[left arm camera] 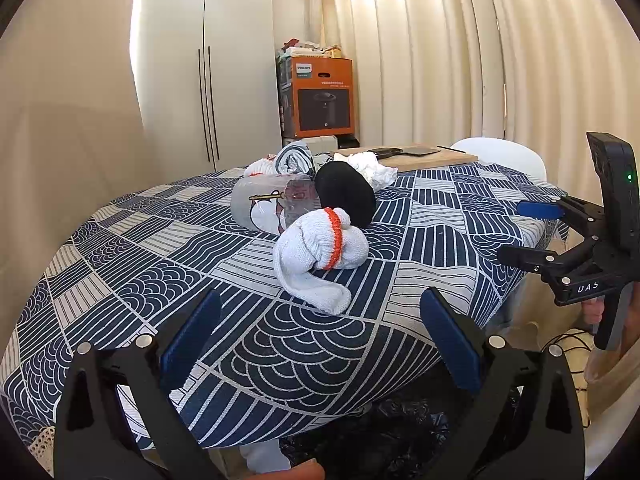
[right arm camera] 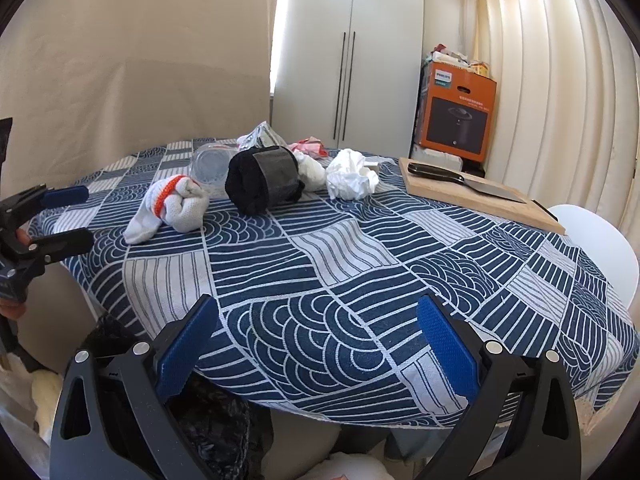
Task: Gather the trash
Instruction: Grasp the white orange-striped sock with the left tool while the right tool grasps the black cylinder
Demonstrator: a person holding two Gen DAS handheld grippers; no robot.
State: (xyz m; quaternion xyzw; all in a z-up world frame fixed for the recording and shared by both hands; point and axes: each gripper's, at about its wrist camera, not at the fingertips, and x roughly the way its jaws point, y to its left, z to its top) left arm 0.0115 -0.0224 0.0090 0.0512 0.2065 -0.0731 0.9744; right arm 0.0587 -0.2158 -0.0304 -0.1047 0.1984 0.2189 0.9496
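A crumpled white paper tissue (right arm camera: 351,179) lies far across the round table's blue-and-white patterned cloth (right arm camera: 360,280), just beside a rolled black sock (right arm camera: 262,184), a clear plastic cup on its side (left arm camera: 272,206) and a balled white sock with an orange band (left arm camera: 320,254). To their right a wooden cutting board (right arm camera: 476,196) carries a black-handled knife (right arm camera: 460,180). Both the left gripper (left arm camera: 320,336) and the right gripper (right arm camera: 318,340) hang at the near table edge, jaws spread wide, holding nothing. Black plastic bag (left arm camera: 384,432) sits beneath.
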